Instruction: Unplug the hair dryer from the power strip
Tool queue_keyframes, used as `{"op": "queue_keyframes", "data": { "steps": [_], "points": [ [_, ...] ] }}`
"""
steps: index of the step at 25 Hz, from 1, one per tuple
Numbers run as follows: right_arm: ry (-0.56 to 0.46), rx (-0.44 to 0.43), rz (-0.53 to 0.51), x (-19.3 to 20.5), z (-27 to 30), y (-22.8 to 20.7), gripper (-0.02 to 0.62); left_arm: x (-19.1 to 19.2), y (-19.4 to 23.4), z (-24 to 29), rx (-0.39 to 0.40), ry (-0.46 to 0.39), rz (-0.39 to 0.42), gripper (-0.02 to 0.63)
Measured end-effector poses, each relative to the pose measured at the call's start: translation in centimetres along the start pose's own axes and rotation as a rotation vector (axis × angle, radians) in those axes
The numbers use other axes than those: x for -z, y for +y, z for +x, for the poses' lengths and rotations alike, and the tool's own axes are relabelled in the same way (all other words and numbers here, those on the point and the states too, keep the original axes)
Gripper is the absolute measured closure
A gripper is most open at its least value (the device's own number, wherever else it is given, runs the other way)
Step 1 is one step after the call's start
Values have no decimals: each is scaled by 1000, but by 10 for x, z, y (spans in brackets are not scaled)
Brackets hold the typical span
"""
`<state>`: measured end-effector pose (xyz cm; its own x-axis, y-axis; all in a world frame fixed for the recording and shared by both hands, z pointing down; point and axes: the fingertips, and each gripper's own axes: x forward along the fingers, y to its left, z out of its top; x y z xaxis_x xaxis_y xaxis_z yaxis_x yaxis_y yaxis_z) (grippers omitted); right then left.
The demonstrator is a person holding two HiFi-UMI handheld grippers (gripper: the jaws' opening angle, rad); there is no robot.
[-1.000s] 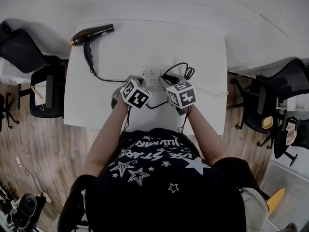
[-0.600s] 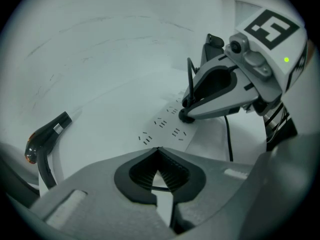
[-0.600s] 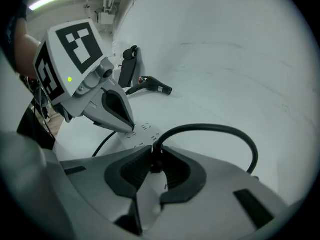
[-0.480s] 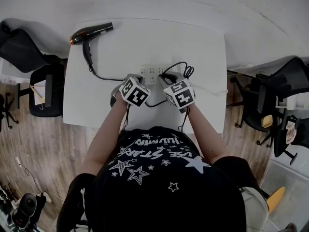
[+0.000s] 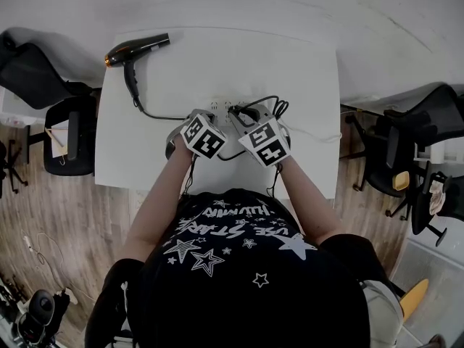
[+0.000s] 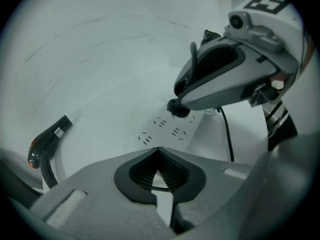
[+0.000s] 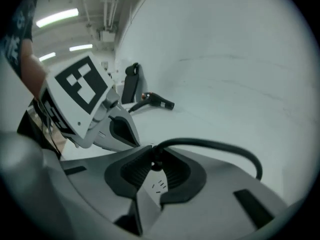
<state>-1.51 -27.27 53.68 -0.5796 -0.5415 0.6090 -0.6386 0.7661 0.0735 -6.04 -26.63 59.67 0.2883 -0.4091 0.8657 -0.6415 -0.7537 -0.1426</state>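
Fingers (image 7: 131,170) of right gripper (image 7: 153,155) clamp plug (image 6: 176,107); left gripper (image 6: 159,151) fingers together.

Both my bare forearms reach forward from my body, the left forearm (image 5: 163,194) and the right forearm (image 5: 304,193) coming closer together toward the wrists. My hands are hidden under the grippers, which stand just beside each other. The left gripper (image 6: 159,149) points steeply down, and its jaws meet at the tips with nothing pinched between them. The left marker cube (image 5: 204,137) sits on its back. The right gripper (image 7: 152,158) is rolled to one side, so the right marker cube (image 5: 264,141) is tilted. Its jaws are closed on a black plug (image 7: 153,163), held at the tips.
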Motion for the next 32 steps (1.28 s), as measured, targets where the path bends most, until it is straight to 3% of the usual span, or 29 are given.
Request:
{"op": "queue_keyframes", "data": {
  "steps": [3,9,16,25,32],
  "points": [
    [35,-3,-74,-10,6,8,522,1,-1,0,7,-4,-18,598],
    [47,1,16,2,1,-2,520,1,4,-1,-15,-14,-18,600],
    [15,56,104,3,-14,-11,517,1,-1,-1,41,-36,-22,598],
    [15,140,215,12,-35,-7,515,2,-4,-2,-42,-47,101,600],
    [22,203,280,14,-43,-1,514,1,-6,-5,26,-118,94,598]
  ]
}}
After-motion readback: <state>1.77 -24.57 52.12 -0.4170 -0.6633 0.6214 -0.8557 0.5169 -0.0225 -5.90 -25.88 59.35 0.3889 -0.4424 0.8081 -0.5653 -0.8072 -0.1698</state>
